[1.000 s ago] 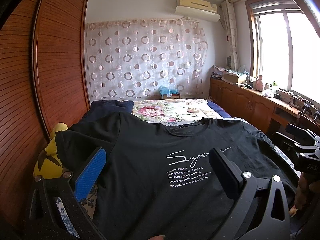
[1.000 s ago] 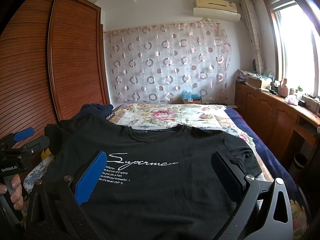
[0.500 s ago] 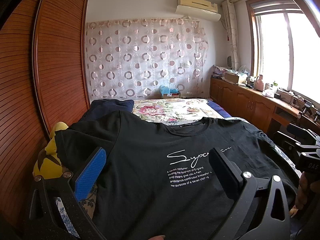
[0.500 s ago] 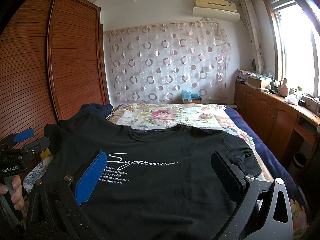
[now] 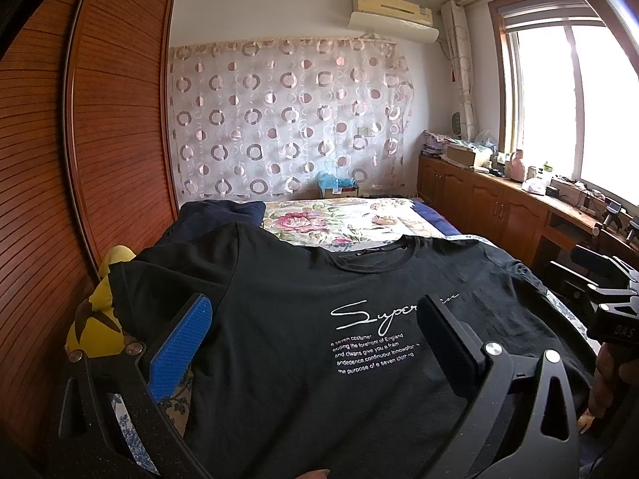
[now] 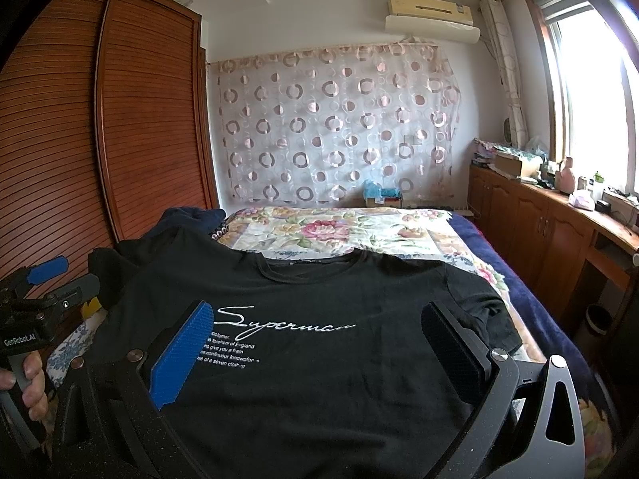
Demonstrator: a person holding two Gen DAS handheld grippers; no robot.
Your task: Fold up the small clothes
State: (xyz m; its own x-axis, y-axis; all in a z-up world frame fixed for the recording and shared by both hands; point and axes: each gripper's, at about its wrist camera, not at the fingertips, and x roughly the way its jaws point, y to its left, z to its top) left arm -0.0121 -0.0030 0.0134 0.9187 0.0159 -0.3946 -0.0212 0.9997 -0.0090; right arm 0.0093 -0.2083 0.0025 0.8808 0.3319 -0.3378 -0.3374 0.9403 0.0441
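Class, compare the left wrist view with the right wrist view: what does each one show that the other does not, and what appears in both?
Only the left wrist view shows the yellow plush toy clearly beside the wardrobe, and the right hand-held gripper at its right edge.

Only the right wrist view shows the whole "Superman" script, the waste bin on the floor, and the left hand-held gripper at its left edge, open.

Both show the black T-shirt spread flat and unfolded on the floral bedspread, the circle-patterned curtain, the air conditioner and open jaws.
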